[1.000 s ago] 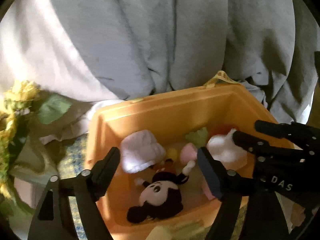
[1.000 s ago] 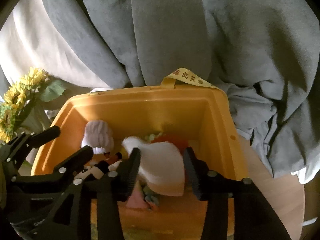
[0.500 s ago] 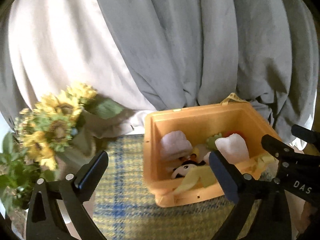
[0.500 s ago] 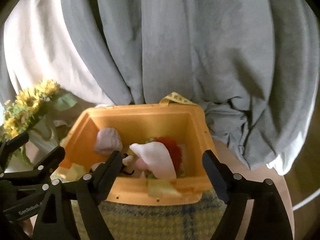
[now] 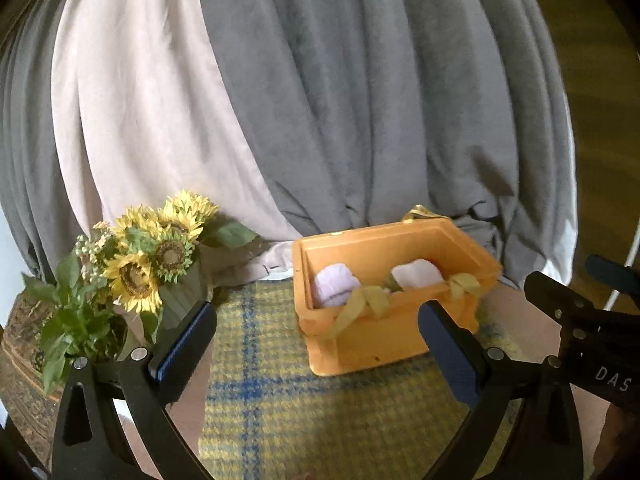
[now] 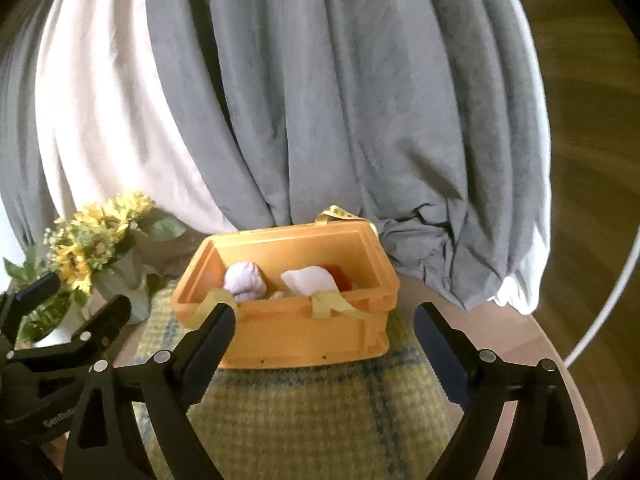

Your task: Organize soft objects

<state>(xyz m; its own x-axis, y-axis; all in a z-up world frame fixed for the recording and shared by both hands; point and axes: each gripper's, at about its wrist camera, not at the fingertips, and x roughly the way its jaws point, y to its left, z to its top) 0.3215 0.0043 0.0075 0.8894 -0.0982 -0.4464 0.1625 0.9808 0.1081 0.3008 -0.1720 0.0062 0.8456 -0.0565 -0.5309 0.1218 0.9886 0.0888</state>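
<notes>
I've pulled both grippers back from the orange bin [image 6: 304,332]; left gripper [image 5: 316,344] and right gripper [image 6: 324,340] now hang spread and empty. The white plush [image 6: 308,280] I released lies inside, toward the table's far edge. Organizing looks nearly finished.

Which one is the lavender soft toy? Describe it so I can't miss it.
Find the orange bin on the plaid cloth. Inside, at its left end, sits the lavender toy: rounded and ribbed, unlike the smooth white piece to its right.
</notes>
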